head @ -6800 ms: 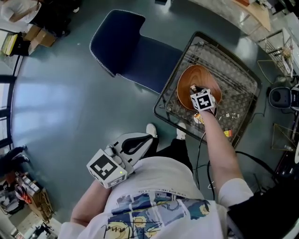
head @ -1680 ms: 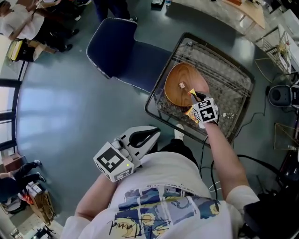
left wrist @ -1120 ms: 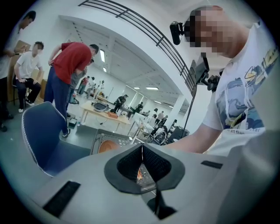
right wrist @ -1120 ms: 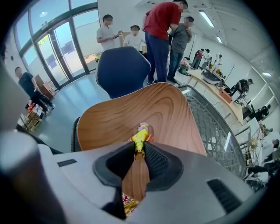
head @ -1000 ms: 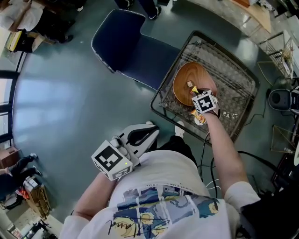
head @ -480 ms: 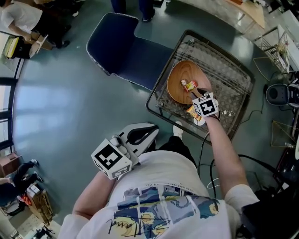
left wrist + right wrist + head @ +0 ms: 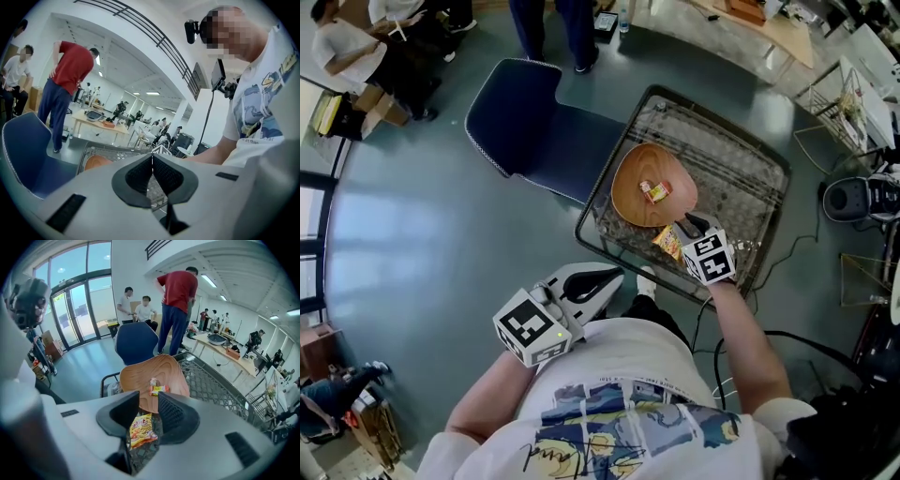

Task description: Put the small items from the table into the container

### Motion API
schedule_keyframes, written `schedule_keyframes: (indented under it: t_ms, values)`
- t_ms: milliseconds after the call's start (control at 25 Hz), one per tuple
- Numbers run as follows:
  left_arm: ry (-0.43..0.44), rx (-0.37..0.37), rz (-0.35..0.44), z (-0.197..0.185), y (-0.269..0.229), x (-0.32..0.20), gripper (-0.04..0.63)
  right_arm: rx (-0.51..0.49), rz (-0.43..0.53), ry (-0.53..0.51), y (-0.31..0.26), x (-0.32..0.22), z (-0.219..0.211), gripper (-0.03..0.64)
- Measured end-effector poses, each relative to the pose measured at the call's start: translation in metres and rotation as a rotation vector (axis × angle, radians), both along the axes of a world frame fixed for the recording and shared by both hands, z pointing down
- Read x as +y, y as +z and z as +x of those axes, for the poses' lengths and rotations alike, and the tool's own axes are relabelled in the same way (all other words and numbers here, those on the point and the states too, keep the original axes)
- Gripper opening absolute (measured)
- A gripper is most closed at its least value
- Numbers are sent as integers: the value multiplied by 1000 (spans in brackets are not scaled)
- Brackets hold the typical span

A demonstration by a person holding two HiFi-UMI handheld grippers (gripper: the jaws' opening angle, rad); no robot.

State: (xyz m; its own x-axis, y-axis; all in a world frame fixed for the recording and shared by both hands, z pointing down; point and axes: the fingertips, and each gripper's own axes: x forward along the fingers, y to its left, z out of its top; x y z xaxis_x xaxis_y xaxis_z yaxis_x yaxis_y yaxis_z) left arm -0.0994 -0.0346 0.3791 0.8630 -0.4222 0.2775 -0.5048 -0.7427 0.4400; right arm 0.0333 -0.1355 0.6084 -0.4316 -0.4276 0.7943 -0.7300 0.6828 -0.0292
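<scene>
Mesh table (image 7: pixel 736 187) — right gripper (image 7: pixel 148 400) gapes, seen only in its view.

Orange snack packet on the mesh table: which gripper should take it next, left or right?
Right. The right gripper hovers over the packet, fingers apart and aimed at it. The left gripper is shut, back by the person's waist, off the table.
</scene>
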Motion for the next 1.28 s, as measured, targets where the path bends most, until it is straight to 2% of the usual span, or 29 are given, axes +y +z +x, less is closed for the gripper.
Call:
schedule_keyframes:
  t_ms: [400, 680, 1280]
  values:
    - [32, -5, 29, 58, -11, 13, 9, -45, 60, -35, -39, 43, 49, 121]
    - [58, -13, 21, 88, -11, 22, 9, -76, 46, -43, -43, 71, 68, 120]
    - [113, -45, 19, 107, -5, 29, 9, -90, -3, -43, -10, 93, 71, 121]
